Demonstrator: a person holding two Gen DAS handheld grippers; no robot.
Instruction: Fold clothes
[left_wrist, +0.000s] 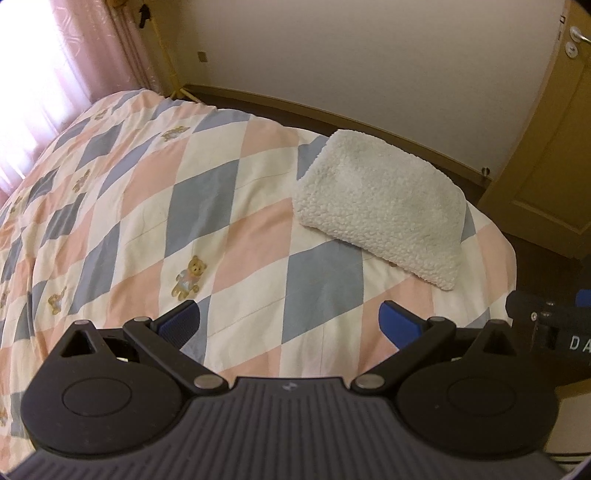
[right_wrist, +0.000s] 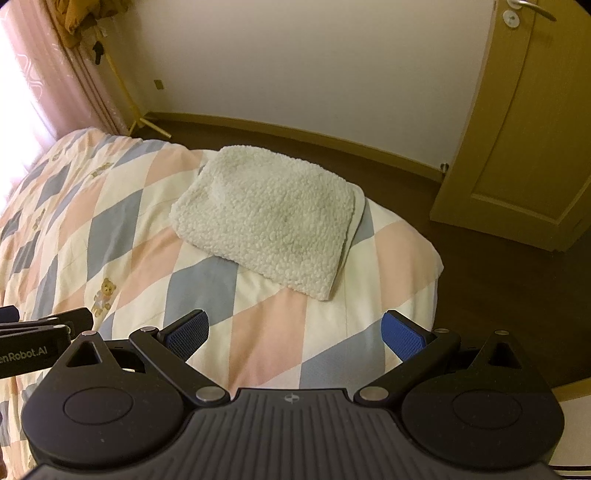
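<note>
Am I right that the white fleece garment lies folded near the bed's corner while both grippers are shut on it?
Not quite: both the left gripper and right gripper are open and empty, short of the folded white fleece garment on the bed, as both wrist views show.

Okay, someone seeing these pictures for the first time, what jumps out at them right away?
First, the fluffy white folded fleece lying near the far corner of the bed, close to the door. Next, the quilt under it, a diamond pattern of pink, blue-grey and cream with small teddy bears. In front, the left gripper and right gripper are both open and empty, above the quilt and short of the fleece.
</note>
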